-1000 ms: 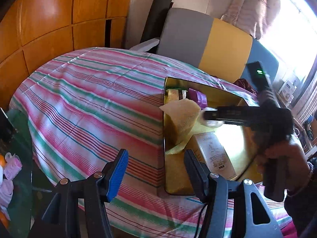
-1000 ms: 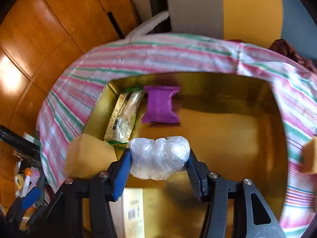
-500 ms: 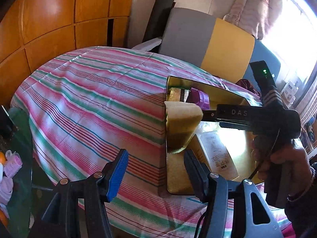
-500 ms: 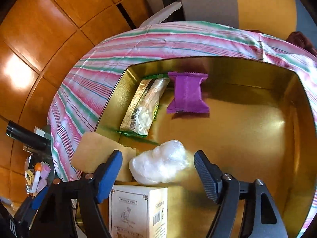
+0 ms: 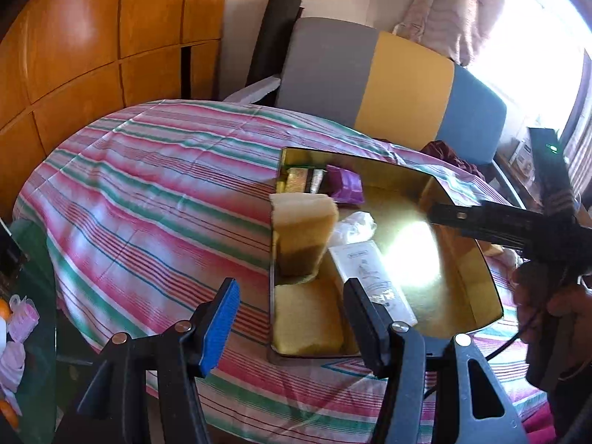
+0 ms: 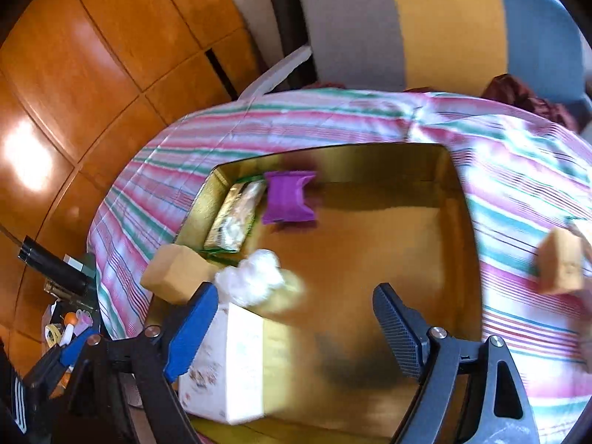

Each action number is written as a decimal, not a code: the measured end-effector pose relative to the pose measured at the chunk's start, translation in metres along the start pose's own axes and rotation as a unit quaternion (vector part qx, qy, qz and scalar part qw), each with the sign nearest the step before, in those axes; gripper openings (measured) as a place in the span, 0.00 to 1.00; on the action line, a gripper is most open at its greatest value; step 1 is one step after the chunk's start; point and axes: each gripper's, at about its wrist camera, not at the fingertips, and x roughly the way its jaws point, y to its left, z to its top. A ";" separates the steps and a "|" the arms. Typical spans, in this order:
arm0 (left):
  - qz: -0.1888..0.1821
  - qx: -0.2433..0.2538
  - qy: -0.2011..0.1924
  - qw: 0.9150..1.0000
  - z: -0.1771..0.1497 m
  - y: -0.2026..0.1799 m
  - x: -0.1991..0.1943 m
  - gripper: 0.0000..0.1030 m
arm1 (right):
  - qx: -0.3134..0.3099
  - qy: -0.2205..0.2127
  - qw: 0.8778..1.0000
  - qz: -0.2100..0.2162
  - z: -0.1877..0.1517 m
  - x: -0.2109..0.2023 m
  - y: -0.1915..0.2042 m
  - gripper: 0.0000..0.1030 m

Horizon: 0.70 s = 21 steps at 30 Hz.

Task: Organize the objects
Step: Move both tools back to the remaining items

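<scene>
Both left gripper (image 5: 290, 318) and right gripper (image 6: 292, 329) jaws spread wide, empty.

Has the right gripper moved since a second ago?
Yes. The right gripper has let go of the clear plastic bundle and pulled back and up from the gold tin; the bundle now lies ahead of its open fingers.
</scene>
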 end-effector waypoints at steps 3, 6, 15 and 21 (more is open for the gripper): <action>-0.006 0.014 -0.001 1.000 0.002 -0.011 -0.001 0.57 | 0.009 -0.016 1.000 -0.012 -0.007 -0.024 -0.023 0.84; -0.012 0.031 -0.003 0.999 0.005 -0.024 -0.002 0.57 | 0.029 -0.032 0.999 -0.030 -0.014 -0.050 -0.055 0.85; -0.048 0.105 0.003 0.993 0.013 -0.090 0.007 0.57 | 0.131 -0.074 0.978 -0.144 -0.044 -0.133 -0.196 0.86; -0.075 0.170 0.016 0.982 0.013 -0.152 0.013 0.57 | 0.232 -0.104 0.946 -0.203 -0.077 -0.168 -0.288 0.87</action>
